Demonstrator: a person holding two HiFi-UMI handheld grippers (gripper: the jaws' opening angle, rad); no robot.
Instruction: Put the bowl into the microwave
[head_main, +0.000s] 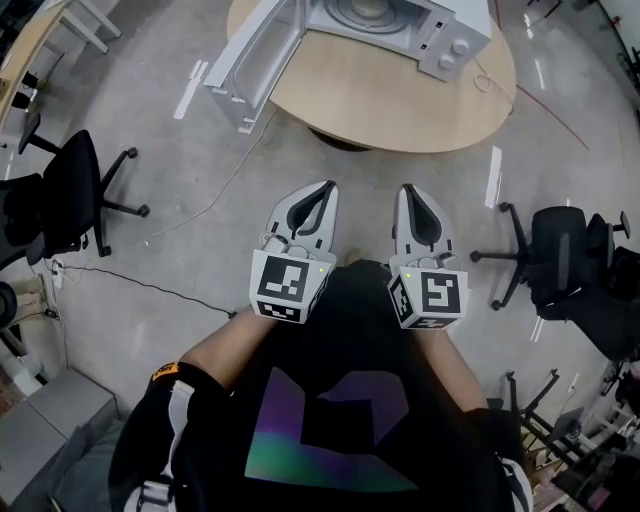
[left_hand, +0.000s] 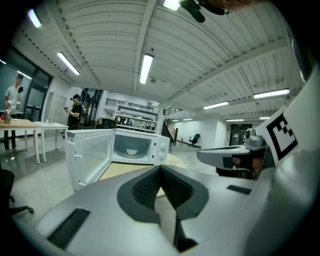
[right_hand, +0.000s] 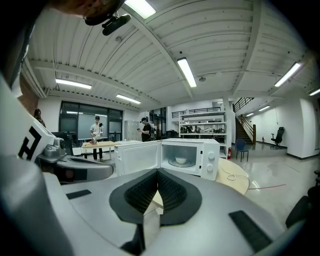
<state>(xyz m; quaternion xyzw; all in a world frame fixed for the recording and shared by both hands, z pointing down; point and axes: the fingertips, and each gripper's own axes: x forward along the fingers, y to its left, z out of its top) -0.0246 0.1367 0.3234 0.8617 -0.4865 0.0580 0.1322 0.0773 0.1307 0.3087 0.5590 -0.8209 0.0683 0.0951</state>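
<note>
Bowl (right_hand: 180, 161) upright in open m/wave (right_hand: 209, 160)

Grey concrete floor (head_main: 200, 180), a black office chair (head_main: 70, 190) at each side, a round wooden worktop (head_main: 400, 110). The ribbed white ceiling (right_hand: 225, 40) carries strip lights (right_hand: 187, 71); shelving (right_hand: 200, 122) and stairs (right_hand: 247, 125) stand behind.

microwave (head_main: 420, 35) cut by top edge; bowl (left_hand: 132, 151) small, contents unreadable

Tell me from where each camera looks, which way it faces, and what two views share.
Head view: from the person's head, steeply down on left gripper, right gripper, arms and chest.
Left gripper view: along its shut jaws toward the open microwave, bowl inside.
Right gripper view: along its shut jaws, same direction.
Shared: both gripper views show microwave and bowl.
</note>
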